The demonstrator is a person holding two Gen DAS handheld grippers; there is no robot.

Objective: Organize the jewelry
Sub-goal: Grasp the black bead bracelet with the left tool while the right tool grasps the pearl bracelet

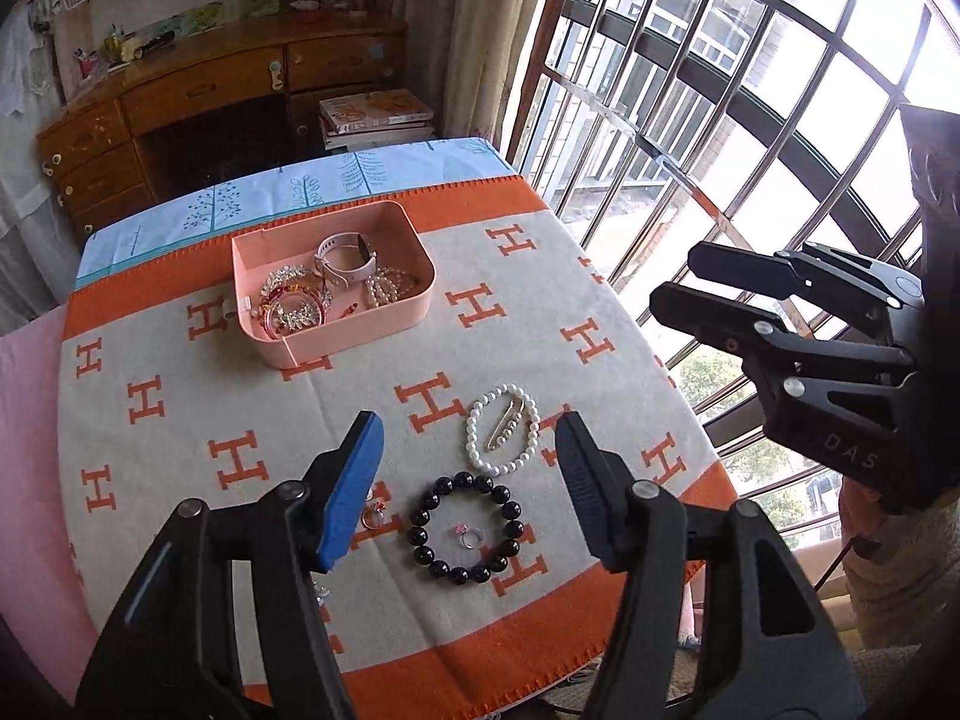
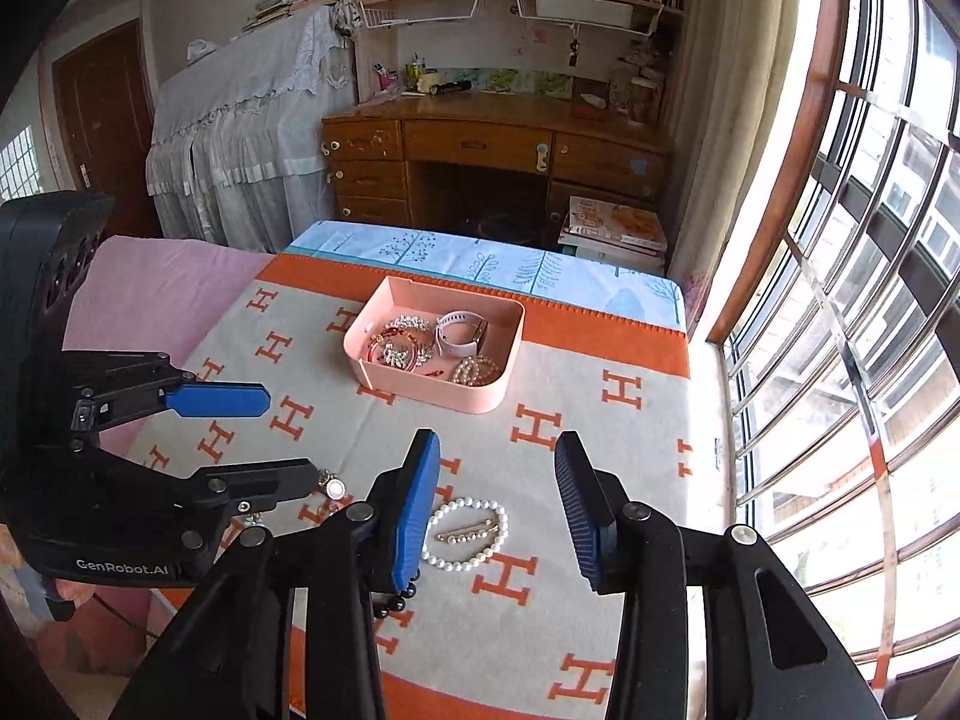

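Orange-and-beige blanket (image 1: 180, 360) covers table. Pink tray (image 1: 336, 282) of jewelry far side. Left gripper (image 1: 468, 492) parted, empty, above black bead bracelet (image 1: 465, 531). Right gripper (image 2: 495, 510) parted, empty, over pearl bracelet (image 2: 465, 534); gold hairpin (image 2: 465, 531) inside loop.

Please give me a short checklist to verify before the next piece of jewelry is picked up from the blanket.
1. Left gripper open and holding nothing: ok.
2. Right gripper open and holding nothing: ok.
3. Pink rectangular plastic tray has free room: ok, its near corner is bare.
4. White pearl bracelet unobstructed: not ok, a gold hair clip lies across its middle.
5. Black bead bracelet unobstructed: not ok, a small silver ring lies inside it.
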